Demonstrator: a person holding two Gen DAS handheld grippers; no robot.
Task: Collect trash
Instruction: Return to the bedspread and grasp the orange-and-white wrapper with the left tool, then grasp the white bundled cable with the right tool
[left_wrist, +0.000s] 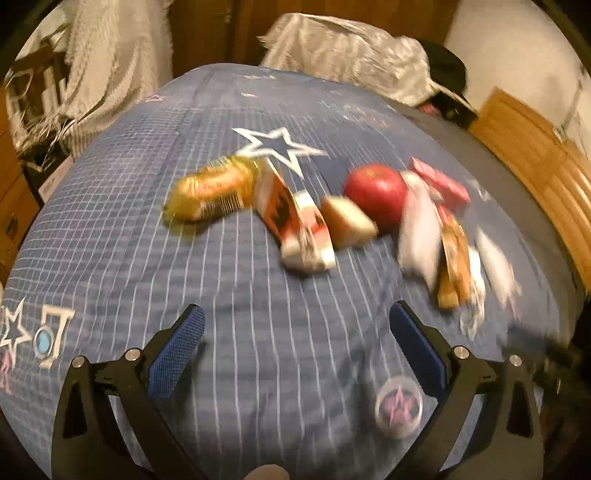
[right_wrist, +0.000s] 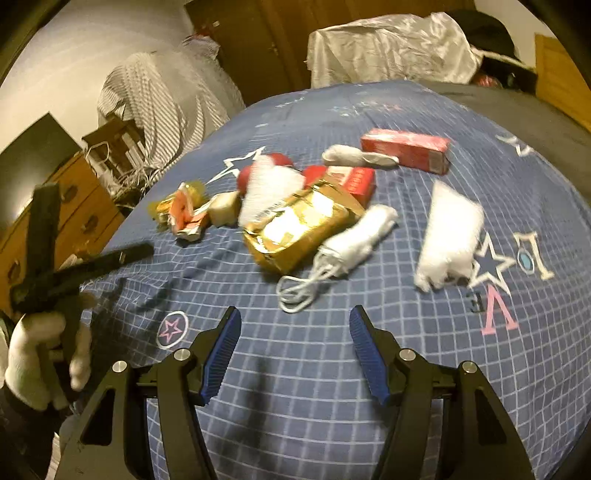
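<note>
Trash lies in a blurred heap across the blue checked bedsheet (left_wrist: 258, 350). In the left wrist view I see a yellow wrapper (left_wrist: 214, 192), a crumpled red-and-white carton (left_wrist: 295, 225), a cream block (left_wrist: 347, 221), a red apple (left_wrist: 375, 194) and white tissues (left_wrist: 417, 229). My left gripper (left_wrist: 295, 314) hangs open above bare sheet, short of the heap. The right wrist view shows a gold packet (right_wrist: 303, 225), a face mask (right_wrist: 347, 243), a white tissue (right_wrist: 448, 240) and a red box (right_wrist: 406, 149). My right gripper (right_wrist: 294, 317) is open with nothing between its fingers, just short of the mask.
A white-gloved hand (right_wrist: 37, 358) holds the left gripper (right_wrist: 98, 218) at the bed's left edge. A wooden dresser (right_wrist: 55, 221) and a striped blanket (right_wrist: 166, 96) stand beyond it. Silvery cloth (left_wrist: 351, 48) and a black cap (left_wrist: 447, 70) lie at the far end.
</note>
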